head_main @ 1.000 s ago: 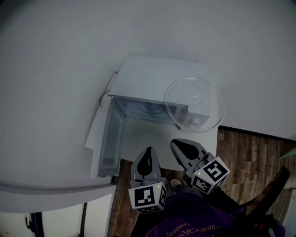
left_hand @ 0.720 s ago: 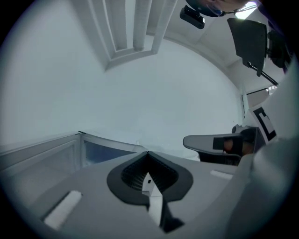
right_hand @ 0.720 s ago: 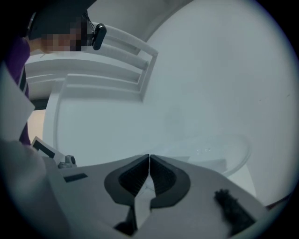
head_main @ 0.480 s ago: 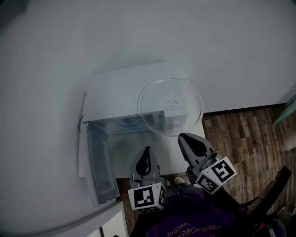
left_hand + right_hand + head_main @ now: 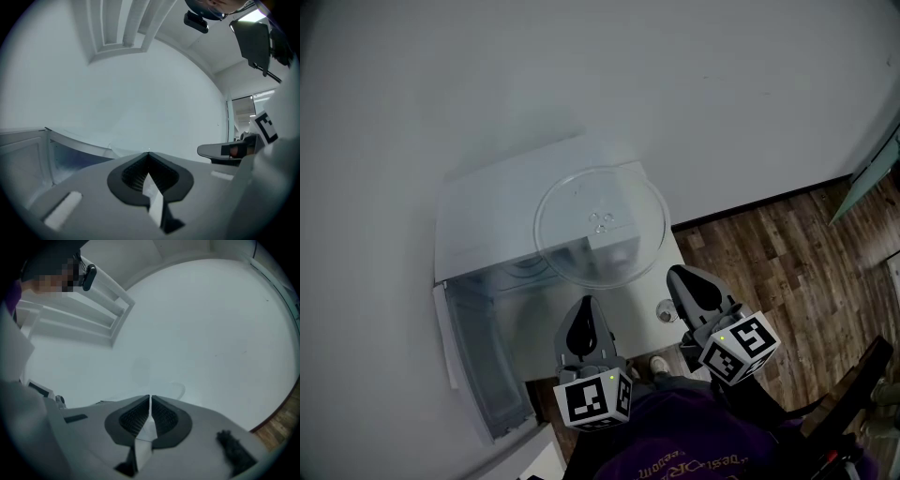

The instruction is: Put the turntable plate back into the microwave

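The clear glass turntable plate (image 5: pixel 600 225) lies flat on top of the white microwave (image 5: pixel 478 197), over its right part. The microwave's door (image 5: pixel 483 375) hangs open at the left, and the cavity (image 5: pixel 520 272) shows below the plate. My left gripper (image 5: pixel 585 304) is shut and empty, pointing at the open front. My right gripper (image 5: pixel 678 274) is also shut and empty, just off the plate's near right rim. In the left gripper view the jaws (image 5: pixel 148 153) meet, with the door (image 5: pixel 28 154) at the left. In the right gripper view the closed jaws (image 5: pixel 150 397) face the plate's faint rim (image 5: pixel 176 389).
A white wall stands behind the microwave. Wood floor (image 5: pixel 787 253) lies to the right. A small round thing (image 5: pixel 664 309) sits on the white ledge (image 5: pixel 623 305) in front of the microwave. A shoe tip (image 5: pixel 659 364) shows between the grippers.
The head view has swung, so the microwave and plate sit farther left and turned. Both grippers stayed shut; the right one now points closer to the plate's rim.
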`<move>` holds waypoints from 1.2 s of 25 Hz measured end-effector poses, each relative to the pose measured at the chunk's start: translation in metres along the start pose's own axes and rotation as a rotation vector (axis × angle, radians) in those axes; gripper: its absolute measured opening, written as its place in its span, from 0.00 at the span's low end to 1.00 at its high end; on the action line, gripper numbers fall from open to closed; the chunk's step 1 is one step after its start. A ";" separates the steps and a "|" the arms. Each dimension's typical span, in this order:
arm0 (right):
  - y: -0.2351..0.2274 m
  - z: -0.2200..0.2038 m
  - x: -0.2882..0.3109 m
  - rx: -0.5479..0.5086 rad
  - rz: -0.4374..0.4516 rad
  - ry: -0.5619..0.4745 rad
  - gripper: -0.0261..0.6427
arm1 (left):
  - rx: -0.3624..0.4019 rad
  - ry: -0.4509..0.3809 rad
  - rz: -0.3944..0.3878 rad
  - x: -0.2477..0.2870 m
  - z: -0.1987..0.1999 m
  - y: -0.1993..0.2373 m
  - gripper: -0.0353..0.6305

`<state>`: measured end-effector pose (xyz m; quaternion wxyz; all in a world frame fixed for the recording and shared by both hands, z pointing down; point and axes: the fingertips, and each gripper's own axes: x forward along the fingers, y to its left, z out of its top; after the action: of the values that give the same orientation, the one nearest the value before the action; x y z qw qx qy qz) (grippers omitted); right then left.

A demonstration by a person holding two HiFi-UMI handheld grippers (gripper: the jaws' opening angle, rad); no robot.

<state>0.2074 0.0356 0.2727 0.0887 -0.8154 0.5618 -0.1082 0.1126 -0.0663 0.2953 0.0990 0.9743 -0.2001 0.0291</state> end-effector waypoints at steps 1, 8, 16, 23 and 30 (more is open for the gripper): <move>-0.003 -0.003 -0.001 0.009 0.000 0.009 0.06 | 0.000 0.000 -0.002 0.000 -0.001 -0.002 0.06; -0.017 -0.024 0.005 0.091 0.026 0.062 0.06 | -0.050 0.029 0.019 0.004 -0.013 0.000 0.06; -0.025 -0.032 0.017 0.220 0.071 0.092 0.19 | -0.188 -0.015 -0.053 0.008 -0.010 0.000 0.22; -0.031 -0.034 0.031 0.334 0.108 0.100 0.28 | -0.575 -0.015 -0.151 0.020 -0.025 0.018 0.38; -0.027 -0.041 0.046 0.536 0.188 0.135 0.29 | -0.866 -0.007 -0.225 0.047 -0.033 0.029 0.40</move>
<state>0.2361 0.0013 0.3225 0.2727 -0.6982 0.5909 -0.2981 0.1438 -0.1040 0.3372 0.4998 0.8588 -0.0868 -0.0714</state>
